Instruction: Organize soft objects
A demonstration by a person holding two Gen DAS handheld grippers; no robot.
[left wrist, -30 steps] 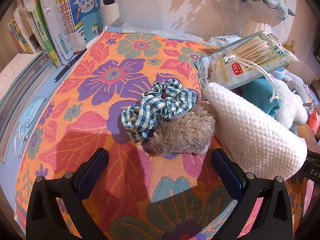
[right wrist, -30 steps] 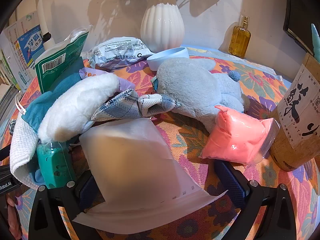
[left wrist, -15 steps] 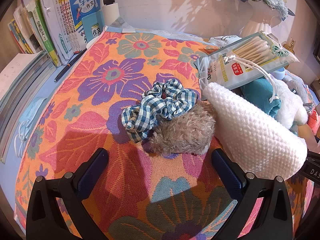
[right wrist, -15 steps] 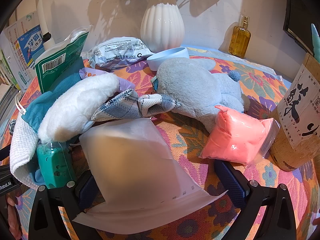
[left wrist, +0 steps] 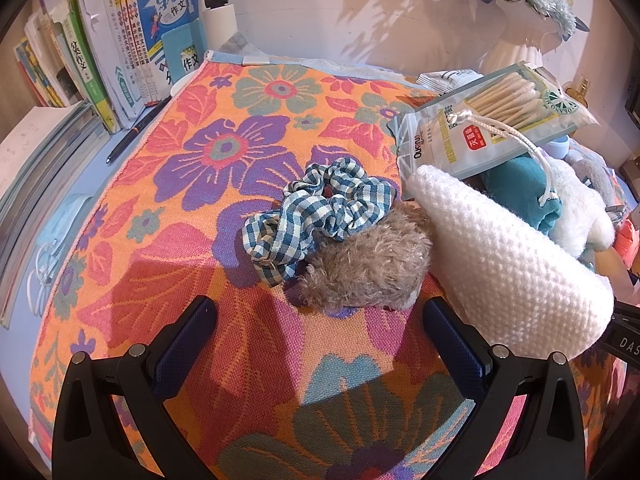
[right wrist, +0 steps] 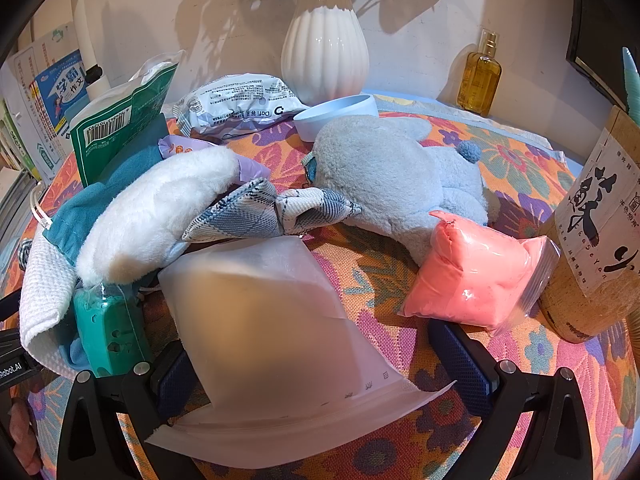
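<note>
Ahead of the spread, empty left hand-held gripper (left wrist: 320,322), checked scrunchie (left wrist: 320,216) lengthwise near-left to far-right.

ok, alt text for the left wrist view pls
Open left gripper hovers over a floral cloth, jaws spread before a tan plush toy touching a blue checked scrunchie. A white knitted piece and a pack of cotton swabs lie right; books stand back left.

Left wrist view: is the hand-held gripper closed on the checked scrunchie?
No, the left hand-held gripper is open, short of the checked scrunchie.
</note>
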